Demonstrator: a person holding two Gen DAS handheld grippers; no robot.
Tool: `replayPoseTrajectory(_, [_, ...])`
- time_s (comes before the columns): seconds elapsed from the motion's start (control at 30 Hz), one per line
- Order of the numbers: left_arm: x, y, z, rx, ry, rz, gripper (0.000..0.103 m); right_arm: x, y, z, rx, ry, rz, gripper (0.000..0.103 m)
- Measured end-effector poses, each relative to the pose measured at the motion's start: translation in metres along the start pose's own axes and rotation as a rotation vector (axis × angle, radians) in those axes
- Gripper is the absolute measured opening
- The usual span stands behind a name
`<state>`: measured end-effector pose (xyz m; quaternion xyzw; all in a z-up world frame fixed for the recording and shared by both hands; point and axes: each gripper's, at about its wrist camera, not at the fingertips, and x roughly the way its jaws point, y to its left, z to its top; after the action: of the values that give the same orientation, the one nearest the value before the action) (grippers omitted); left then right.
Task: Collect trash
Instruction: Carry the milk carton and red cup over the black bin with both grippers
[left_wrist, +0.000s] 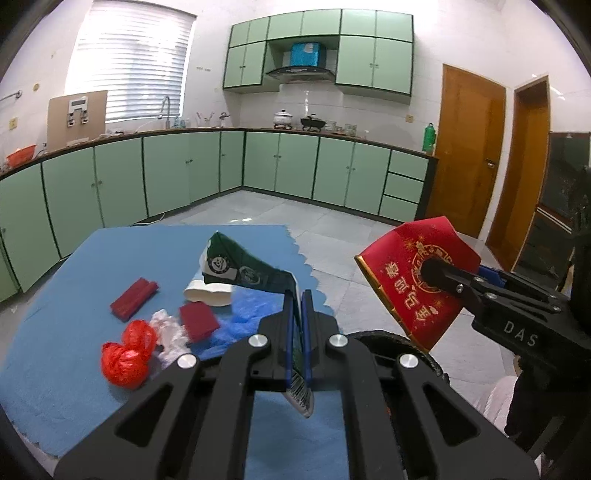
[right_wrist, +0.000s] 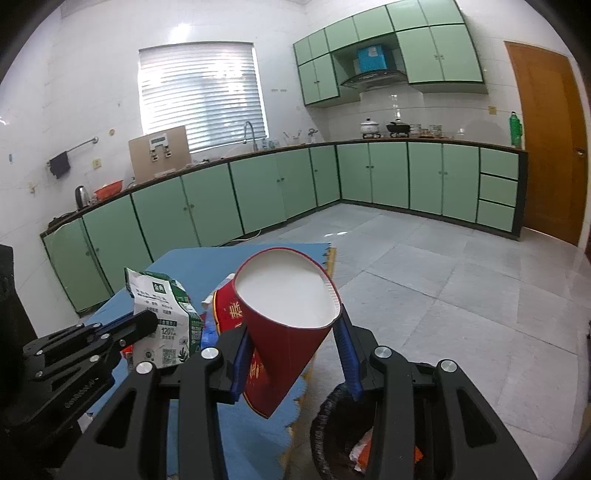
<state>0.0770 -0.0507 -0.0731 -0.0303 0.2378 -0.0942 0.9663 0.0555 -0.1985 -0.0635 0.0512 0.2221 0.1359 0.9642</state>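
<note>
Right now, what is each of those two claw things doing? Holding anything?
Left gripper: closed on a flattened green milk carton.
Right gripper: closed on a squashed red paper cup.

Flattened green-and-white milk carton (left_wrist: 236, 267) is pinched at its barcode end, raised above the blue mat, tilted toward 11 o'clock. Red paper cup (right_wrist: 291, 325), squashed, white inside, gold print outside, is held on its side with the mouth facing up and away. Left on the mat: another paper cup (left_wrist: 208, 293) lying on its side at 12 o'clock, two red flat packs (left_wrist: 133, 298) (left_wrist: 199, 320), crumpled white tissue (left_wrist: 168, 332), red plastic bag wads (left_wrist: 127, 356) at 9 o'clock, blue plastic film (left_wrist: 242, 310). Black trash bin (right_wrist: 332, 435) sits at 5 o'clock, scraps seen inside.
</note>
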Motion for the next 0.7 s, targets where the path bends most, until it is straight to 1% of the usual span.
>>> replayPoseTrajectory(0.17, [0.010, -0.019, 0.001, 0.014, 0.010, -0.047, 0.003, -0.011, -0.017, -0.001, 0.012, -0.006, -0.048, 0.041])
replayPoseTrajectory(0.23, [0.012, -0.023, 0.001, 0.022, 0.011, -0.063, 0.003, -0.016, -0.026, -0.002, 0.022, -0.006, -0.072, 0.041])
replayPoseTrajectory(0.33, [0.018, -0.038, 0.001, 0.041, 0.012, -0.092, 0.003, -0.021, -0.044, -0.004, 0.040, -0.005, -0.114, 0.041])
replayPoseTrajectory(0.53, [0.039, -0.068, -0.001, 0.078, 0.026, -0.148, 0.003, -0.023, -0.079, -0.011, 0.067, 0.014, -0.191, 0.041])
replayPoseTrajectory(0.7, [0.059, -0.086, -0.007, 0.101, 0.046, -0.178, 0.003, -0.018, -0.109, -0.021, 0.097, 0.043, -0.245, 0.041])
